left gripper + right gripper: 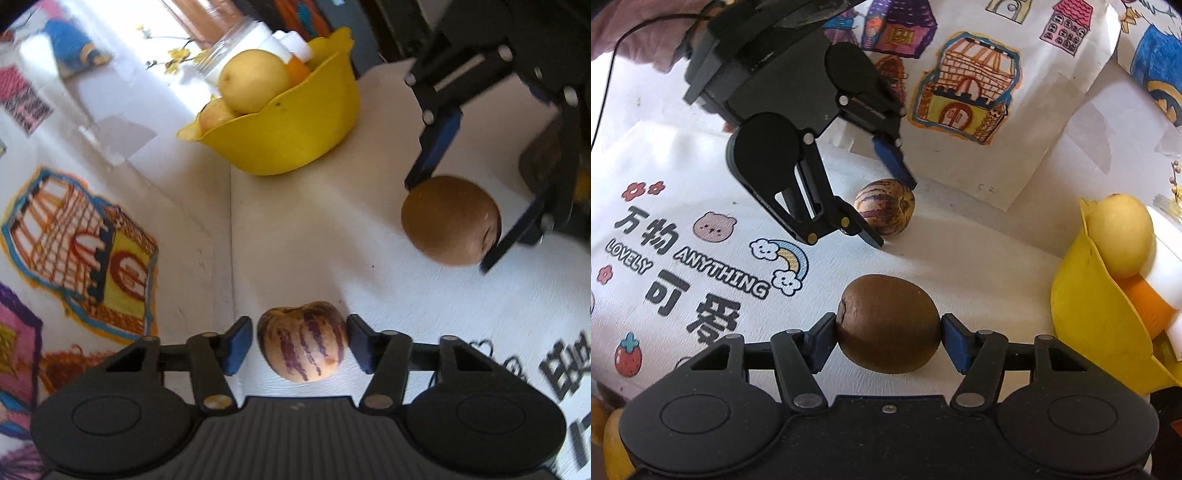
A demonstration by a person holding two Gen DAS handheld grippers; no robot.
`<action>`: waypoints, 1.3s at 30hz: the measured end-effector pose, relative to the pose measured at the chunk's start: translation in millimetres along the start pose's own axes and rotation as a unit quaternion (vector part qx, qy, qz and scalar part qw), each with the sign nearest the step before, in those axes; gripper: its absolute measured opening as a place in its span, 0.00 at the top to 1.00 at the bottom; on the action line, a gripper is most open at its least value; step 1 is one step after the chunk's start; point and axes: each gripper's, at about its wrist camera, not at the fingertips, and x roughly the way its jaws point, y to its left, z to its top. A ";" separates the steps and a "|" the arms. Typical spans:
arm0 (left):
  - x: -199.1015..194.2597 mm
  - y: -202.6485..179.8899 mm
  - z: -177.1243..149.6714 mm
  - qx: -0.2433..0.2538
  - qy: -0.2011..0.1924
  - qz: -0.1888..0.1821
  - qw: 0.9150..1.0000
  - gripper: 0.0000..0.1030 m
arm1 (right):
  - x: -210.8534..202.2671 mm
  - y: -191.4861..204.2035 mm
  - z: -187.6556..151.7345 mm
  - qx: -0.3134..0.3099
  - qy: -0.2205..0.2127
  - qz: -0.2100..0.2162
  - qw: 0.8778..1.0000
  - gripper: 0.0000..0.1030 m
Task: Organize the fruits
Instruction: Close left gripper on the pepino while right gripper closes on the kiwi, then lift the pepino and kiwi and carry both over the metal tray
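1. Straddling a purple-striped pepino melon [302,341] on the white tablecloth [314,229], left gripper [300,341] pads barely apart from it
2. Right gripper [888,332] clamps brown kiwi [888,323]
3. Yellow bowl [288,129] holds fruit nearby

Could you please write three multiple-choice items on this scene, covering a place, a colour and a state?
1. The bowl is: A yellow B green C white
2. The striped fruit lies: A in the bowl B between the left tongs C on a plate
3. The right tongs are: A open, empty B shut on the brown fruit C gripping the bowl
Answers: A, plainly yellow; B, fingers flank it; B, both pads press it.
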 end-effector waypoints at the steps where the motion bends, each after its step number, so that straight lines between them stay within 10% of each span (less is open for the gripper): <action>1: -0.4 -0.2 0.1 -0.004 -0.001 0.001 1.000 0.45 | 2.0 -0.1 0.6 0.002 0.003 -0.001 1.000 0.39; 21: -17.1 -1.9 -26.0 -0.156 -0.052 0.023 0.986 0.48 | 19.0 0.1 5.6 0.043 -0.008 -0.008 0.999 0.39; 39: -67.6 -25.6 -48.4 -0.329 -0.072 -0.056 0.940 0.49 | -3.4 35.5 -0.5 0.033 -0.002 -0.023 0.999 0.40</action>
